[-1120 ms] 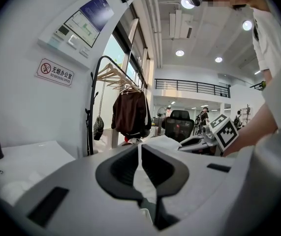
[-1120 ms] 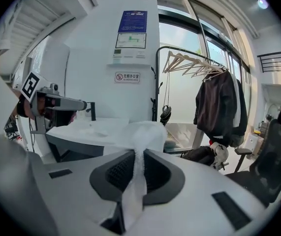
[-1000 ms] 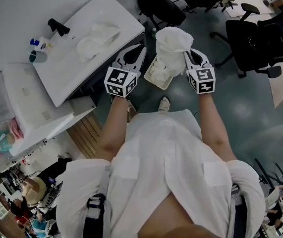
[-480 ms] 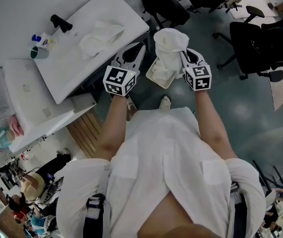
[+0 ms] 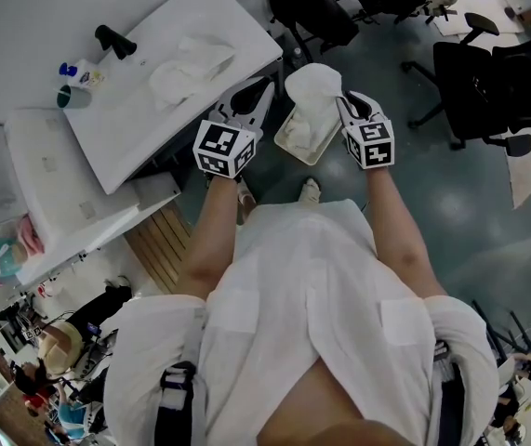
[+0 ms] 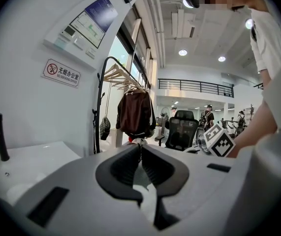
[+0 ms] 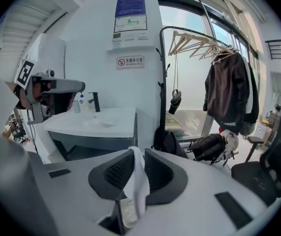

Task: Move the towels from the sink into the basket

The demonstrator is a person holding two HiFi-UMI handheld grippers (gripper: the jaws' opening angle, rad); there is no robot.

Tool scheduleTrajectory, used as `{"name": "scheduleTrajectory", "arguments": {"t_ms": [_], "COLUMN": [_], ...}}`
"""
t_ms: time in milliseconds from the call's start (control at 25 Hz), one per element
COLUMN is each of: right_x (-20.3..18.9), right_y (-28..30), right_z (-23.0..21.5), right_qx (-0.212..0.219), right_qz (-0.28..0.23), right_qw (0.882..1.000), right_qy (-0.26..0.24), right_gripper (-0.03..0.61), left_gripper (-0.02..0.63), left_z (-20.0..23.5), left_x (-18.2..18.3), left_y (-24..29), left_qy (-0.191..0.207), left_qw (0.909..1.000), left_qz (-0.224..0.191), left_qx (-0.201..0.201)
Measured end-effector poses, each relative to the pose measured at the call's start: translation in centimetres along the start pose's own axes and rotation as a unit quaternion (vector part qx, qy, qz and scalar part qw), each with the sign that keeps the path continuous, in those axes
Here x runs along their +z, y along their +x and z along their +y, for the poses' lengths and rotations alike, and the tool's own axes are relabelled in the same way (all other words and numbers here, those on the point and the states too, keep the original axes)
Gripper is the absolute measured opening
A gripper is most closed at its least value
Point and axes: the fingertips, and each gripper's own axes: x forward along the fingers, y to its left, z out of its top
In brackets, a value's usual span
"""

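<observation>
Right hand-held gripper (image 5: 343, 99): jaws opening, towel (image 5: 313, 84) between them, above basket (image 5: 284, 147). Left hand-held gripper (image 5: 265, 85): closed, empty. Risk: towel catches basket rim, slides onto floor (image 5: 451, 203).

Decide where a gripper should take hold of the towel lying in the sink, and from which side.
Probably the bunched folds near the middle of the towel, coming from straight above. It lies slumped in the sink basin, whose walls would hinder a sideways approach, and the folds give the jaws something to pinch.
</observation>
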Motion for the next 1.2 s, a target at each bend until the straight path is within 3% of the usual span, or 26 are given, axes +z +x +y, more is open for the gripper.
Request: {"name": "scheduleTrajectory", "arguments": {"t_ms": [320,640,1200], "right_x": [1.2,5.1,10.5], "right_y": [-0.1,-1.4,-0.6], "right_z": [-0.9,-1.8,2.0], "right_qx": [-0.003,-0.007,0.039], "right_qz": [-0.015,-0.076,-0.130], "right_qw": [1.000,0.997,0.991], "right_qy": [-0.002,0.004,-0.018], "right_gripper": [0.080,0.080,0.080], "left_gripper": [0.028,0.028,0.028], "left_z": [0.7,1.0,4.7], "left_x": [0.3,0.4,0.8], "left_y": [-0.2,-0.5,-4.3], "left_qy": [0.001,-0.002,-0.012], "left_qw": [1.0000,0.9999,0.9982], "left_qz": [-0.004,-0.007,-0.019], "left_qx": [0.006,0.014,0.055]}}
